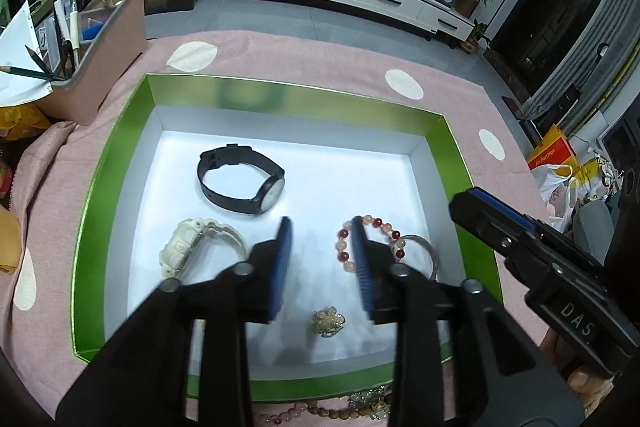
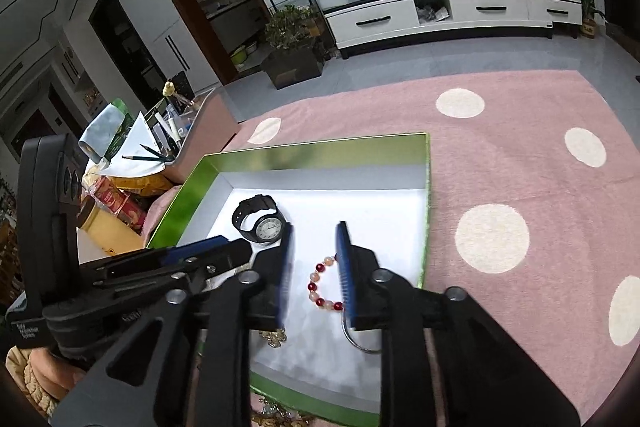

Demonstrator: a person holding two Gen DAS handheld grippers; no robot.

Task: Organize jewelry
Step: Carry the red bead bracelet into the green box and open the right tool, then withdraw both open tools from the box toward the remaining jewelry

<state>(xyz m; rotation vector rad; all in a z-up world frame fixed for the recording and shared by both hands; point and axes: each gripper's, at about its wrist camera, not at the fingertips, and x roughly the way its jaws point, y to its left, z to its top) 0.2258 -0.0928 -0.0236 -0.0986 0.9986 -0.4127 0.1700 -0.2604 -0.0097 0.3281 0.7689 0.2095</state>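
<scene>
Green-walled and white-floored, the box (image 1: 120, 163) sat on the pink spotted cloth (image 2: 500, 131) and already held 5 pieces: a black watch (image 1: 240, 179) toward its far side, a cream watch (image 1: 192, 247) by its left wall, a red-and-peach bead bracelet (image 1: 372, 243) near its right wall with a silver bangle (image 1: 424, 247) touching or overlapping it, and a small gold brooch (image 1: 328, 321) near its front wall. I had my left gripper (image 1: 320, 259) over the middle of the box, jaws spread wide with nothing between them; the bracelet lay just under its right finger, the brooch below and between the 2 fingers. My right gripper (image 2: 314, 267) hung over the right half of the box, likewise wide open and empty, and the bracelet lay between its fingers, so I judged that arm the nearer for it. The bracelet's loop looked roughly round, with no clear long axis. More loose beads and a gilt chain (image 1: 360, 407) lay on the cloth just outside the front wall, which I took as the pieces yet to go in; both grippers would have to draw back toward me to reach them.
</scene>
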